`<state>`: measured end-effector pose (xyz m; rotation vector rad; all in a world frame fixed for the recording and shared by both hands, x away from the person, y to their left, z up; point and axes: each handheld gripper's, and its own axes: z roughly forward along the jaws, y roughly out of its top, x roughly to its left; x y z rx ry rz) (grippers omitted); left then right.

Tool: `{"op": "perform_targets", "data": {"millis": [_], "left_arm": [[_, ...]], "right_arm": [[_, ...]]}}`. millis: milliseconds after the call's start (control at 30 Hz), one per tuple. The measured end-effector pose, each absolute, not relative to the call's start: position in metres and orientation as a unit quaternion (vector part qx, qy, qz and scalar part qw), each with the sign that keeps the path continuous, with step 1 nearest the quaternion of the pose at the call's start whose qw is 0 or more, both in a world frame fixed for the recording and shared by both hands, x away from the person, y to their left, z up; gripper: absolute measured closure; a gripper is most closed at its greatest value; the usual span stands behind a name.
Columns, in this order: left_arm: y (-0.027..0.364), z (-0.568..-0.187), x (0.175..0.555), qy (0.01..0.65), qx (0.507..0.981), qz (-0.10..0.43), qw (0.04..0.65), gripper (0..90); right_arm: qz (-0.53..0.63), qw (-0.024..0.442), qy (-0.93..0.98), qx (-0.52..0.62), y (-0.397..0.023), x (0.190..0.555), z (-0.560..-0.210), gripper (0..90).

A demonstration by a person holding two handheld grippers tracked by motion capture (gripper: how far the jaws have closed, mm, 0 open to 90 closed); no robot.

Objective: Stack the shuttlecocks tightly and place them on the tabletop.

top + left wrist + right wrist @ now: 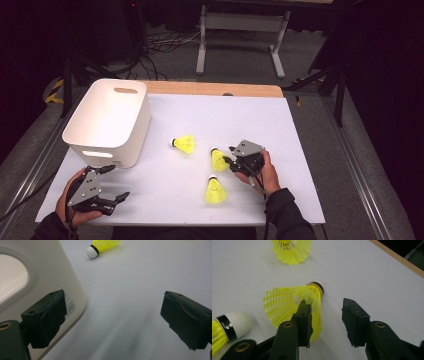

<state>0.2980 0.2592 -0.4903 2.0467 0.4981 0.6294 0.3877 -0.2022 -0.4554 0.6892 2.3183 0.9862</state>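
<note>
The right gripper [231,161] lay toward the right side of the table [280,150], its fingers [305,322] partly closed around the skirt of a yellow shuttlecock [218,160]. In the right gripper view one finger stood against the mesh skirt while the other stood clear of it, so the shuttlecock [294,305] lay between them, not yet clamped. It lay on its side near the middle of the table. A second shuttlecock [183,143] lay closer to the white bin [107,122] at the table's far left corner, and a third shuttlecock [215,190] lay nearer the front edge. The left gripper [117,196] rested by the front left corner, just beside the bin, its fingers [47,317] spread wide and released, grasping nothing.
</note>
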Motion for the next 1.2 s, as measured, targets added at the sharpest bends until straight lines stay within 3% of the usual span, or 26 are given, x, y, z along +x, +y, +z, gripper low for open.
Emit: {"op": "perform_targets", "data": {"millis": [500,1200], "left_arm": [[0.262,-0.491,0.297,0.206,0.830,0.254,0.453,7.3],[0.263,-0.491,0.294,0.204,0.833,0.255,0.447,7.2]], "right_arm": [[0.365,0.250,0.863,0.243,-0.201,0.390,-0.457,87.7],[0.395,0.255,0.846,0.250,-0.207,0.392,-0.446,90.0]]}}
